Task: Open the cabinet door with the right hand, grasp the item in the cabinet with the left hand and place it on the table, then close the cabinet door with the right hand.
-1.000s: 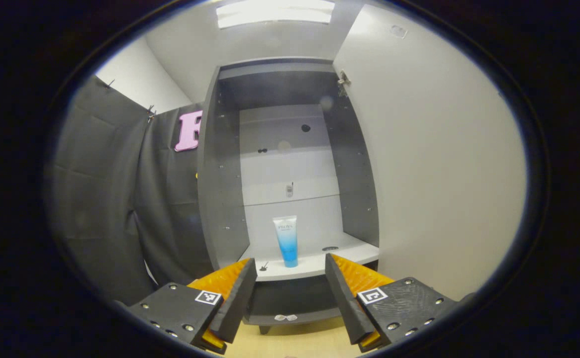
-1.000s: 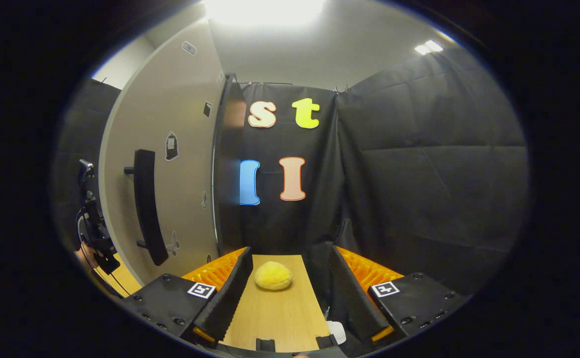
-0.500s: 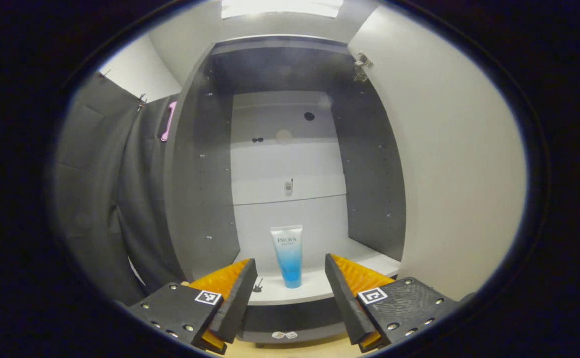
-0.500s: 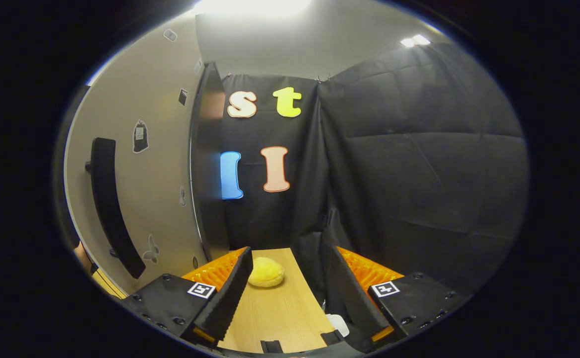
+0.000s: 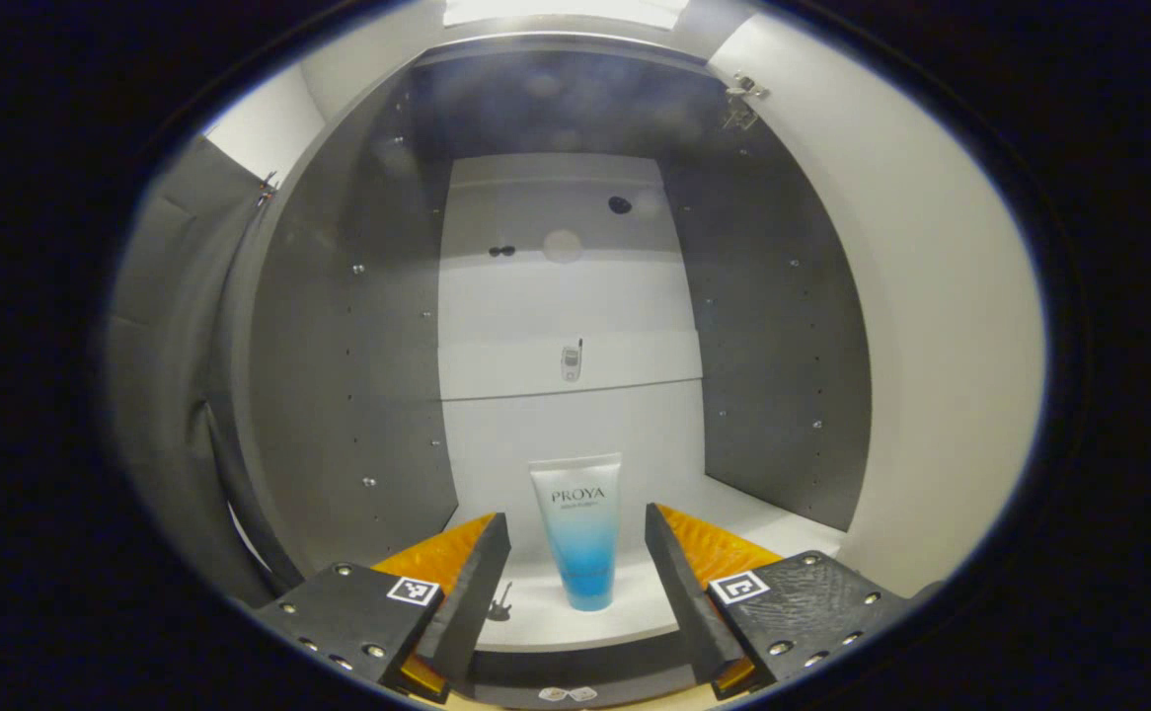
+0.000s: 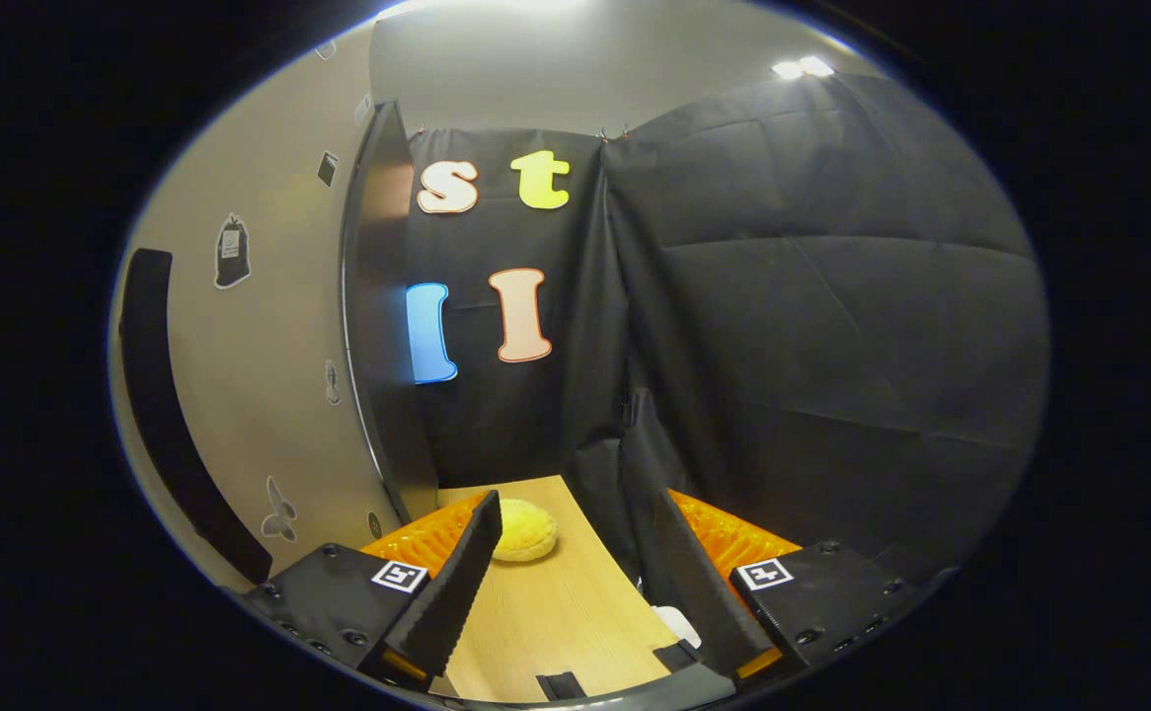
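Observation:
A white-and-blue tube [image 5: 579, 528] stands upright on its cap on the white bottom shelf [image 5: 773, 528] of the open grey cabinet [image 5: 339, 326]. My left gripper [image 5: 575, 568] is open, and the tube appears between its fingers, slightly beyond the tips, untouched. The cabinet door [image 5: 931, 316] is swung wide open on the right in the left gripper view. In the right gripper view the door's outer face [image 6: 260, 326] with its long black handle [image 6: 166, 415] lies at the left. My right gripper [image 6: 568, 573] is open, holding nothing, over the wooden table [image 6: 556, 612].
A yellow round soft object [image 6: 524, 528] lies on the table beyond the right gripper's left finger. Black cloth walls stand behind and to the right of the table. A small white thing [image 6: 676, 624] lies at the table's right edge.
My left gripper has moved forward toward the cabinet, so the tube now appears larger and between the fingers. The right gripper's view has swung right, away from the door handle.

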Available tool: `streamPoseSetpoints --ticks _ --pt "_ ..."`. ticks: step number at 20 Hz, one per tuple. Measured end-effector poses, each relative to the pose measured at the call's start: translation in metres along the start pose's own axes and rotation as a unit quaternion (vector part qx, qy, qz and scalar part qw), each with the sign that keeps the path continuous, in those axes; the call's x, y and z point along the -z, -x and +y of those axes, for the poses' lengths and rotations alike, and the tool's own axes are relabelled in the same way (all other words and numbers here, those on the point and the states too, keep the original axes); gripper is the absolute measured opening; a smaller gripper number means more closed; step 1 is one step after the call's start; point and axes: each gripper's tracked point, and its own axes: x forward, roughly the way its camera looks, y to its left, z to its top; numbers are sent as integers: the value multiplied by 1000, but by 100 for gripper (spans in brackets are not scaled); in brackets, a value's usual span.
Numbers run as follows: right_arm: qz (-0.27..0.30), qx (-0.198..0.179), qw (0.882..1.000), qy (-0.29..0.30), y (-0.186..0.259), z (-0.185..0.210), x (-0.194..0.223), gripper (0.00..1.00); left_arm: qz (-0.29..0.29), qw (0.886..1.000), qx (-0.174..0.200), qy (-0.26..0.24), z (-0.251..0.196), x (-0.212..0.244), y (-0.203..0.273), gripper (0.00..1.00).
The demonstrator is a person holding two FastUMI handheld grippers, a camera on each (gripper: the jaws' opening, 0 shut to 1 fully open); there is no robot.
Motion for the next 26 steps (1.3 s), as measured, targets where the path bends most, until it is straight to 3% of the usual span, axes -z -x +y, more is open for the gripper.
streamPoseSetpoints --ticks 6,8,9,11,12,14,16,17,18,21,22,23,26 --pt "15 7 1000 -6 -6 5 7 98 14 1000 9 10 -3 11 -11 81" --pt "17 4 1000 -6 -8 7 7 98 20 1000 13 16 -6 15 -12 62" --pt "18 4 1000 -5 -8 7 8 98 20 1000 13 17 -6 15 -10 62" --pt "18 2 1000 -4 -8 7 8 98 21 1000 13 17 -7 16 -12 49" --pt "18 0 1000 -5 -7 6 8 93 21 1000 12 17 -6 16 -11 50" --pt "17 -4 1000 -5 -7 5 7 98 23 999 13 22 -6 15 -8 50" --pt "14 -10 1000 -5 -7 5 7 93 18 999 15 32 -9 12 -4 49" --pt "13 -14 1000 -7 -7 6 6 98 14 999 11 31 -7 11 -2 48" --pt "13 -19 1000 -8 -7 6 6 93 10 1000 7 28 -5 9 0 48" --pt "10 -31 999 -9 -8 6 7 93 3 1000 -2 25 -2 3 5 48" --pt "9 -36 999 -10 -8 6 6 98 1 1000 -5 24 -2 1 7 48" --pt "8 -42 999 -12 -9 6 6 93 -2 1000 -10 23 -1 -1 8 49" --pt "5 -63 998 -20 -11 8 5 93 -10 1000 -24 13 2 -9 16 48"
